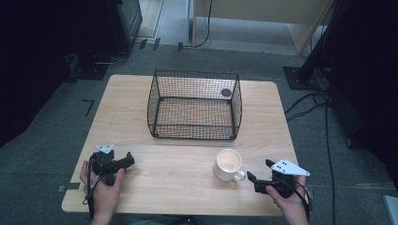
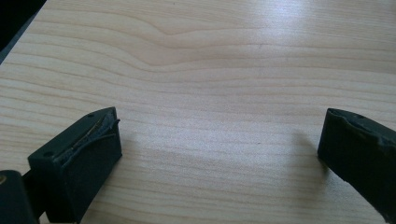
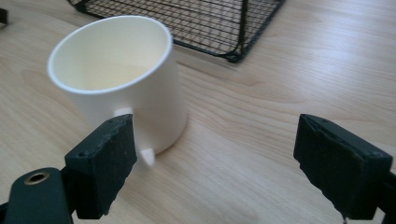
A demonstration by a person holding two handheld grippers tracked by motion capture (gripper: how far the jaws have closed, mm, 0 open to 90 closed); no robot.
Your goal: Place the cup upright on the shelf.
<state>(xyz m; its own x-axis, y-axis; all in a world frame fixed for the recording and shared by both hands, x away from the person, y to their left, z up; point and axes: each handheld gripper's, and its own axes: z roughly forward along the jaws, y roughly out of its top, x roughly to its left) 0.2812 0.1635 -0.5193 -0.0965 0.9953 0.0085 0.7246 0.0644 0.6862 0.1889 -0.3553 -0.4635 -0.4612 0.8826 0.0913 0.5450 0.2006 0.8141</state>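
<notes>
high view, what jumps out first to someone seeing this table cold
A black wire basket stands empty at the middle back of the wooden table. A white mug sits upright in front of it, toward the right. The right gripper, jaws open, is just beside the mug's handle, not gripping it.

Wooden table (image 1: 141,112) bears wire basket (image 1: 195,105), white mug (image 1: 228,165).

Mug (image 3: 126,79) handle mostly hidden behind near tongs jaw; wire basket (image 3: 205,23) cut off by top edge.

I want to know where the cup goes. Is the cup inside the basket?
No, the cup stands on the table, in front of the basket.
</notes>
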